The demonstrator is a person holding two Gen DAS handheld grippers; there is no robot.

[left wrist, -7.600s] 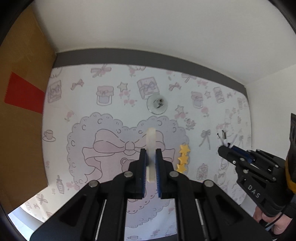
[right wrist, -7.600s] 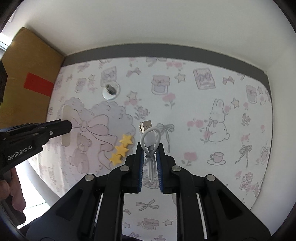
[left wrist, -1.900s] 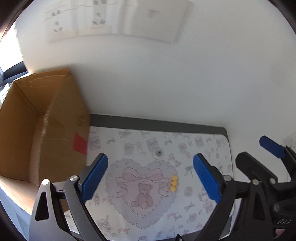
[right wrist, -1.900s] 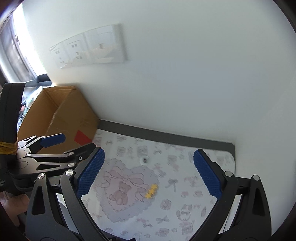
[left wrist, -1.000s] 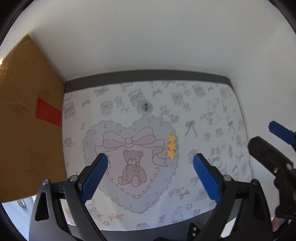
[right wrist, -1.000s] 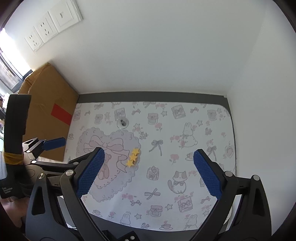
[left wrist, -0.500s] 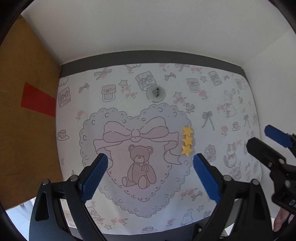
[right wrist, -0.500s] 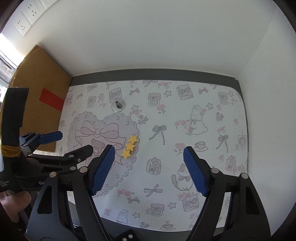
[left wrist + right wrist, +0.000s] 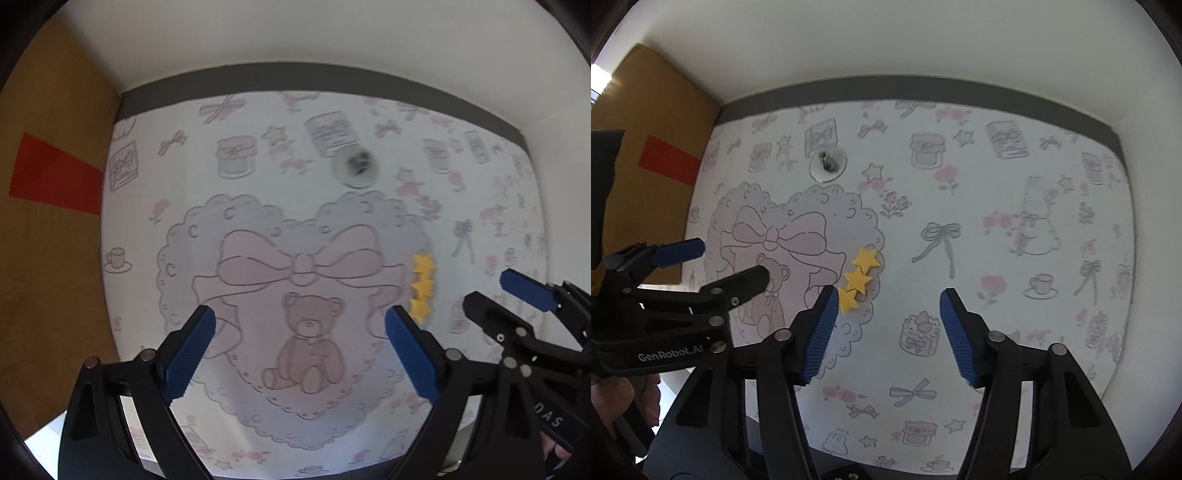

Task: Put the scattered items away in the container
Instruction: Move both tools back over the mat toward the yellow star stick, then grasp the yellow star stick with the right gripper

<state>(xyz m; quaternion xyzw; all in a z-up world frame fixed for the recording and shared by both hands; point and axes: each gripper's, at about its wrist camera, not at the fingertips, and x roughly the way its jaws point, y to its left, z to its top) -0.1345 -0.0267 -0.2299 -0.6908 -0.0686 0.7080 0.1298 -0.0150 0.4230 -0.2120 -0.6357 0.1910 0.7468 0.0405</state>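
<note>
Yellow stars (image 9: 859,280) lie on the surface (image 9: 997,229), just left of the right gripper (image 9: 886,334), whose empty fingers are closing as both grippers have dropped closer. Left gripper (image 9: 300,352) gapes, empty. Cable and stick are gone; the clear disc (image 9: 828,167) remains near the box (image 9: 661,122).

A dark-edged table (image 9: 960,85) is covered by a white mat (image 9: 997,229) printed with pink bows, jars, a rabbit and a scalloped heart with a teddy bear. On the mat lie a yellow three-star piece (image 9: 858,280) at the heart's edge and a small clear disc with a metal centre (image 9: 828,167) above it. A cardboard box (image 9: 661,147) with a red patch stands at the mat's left edge.
</note>
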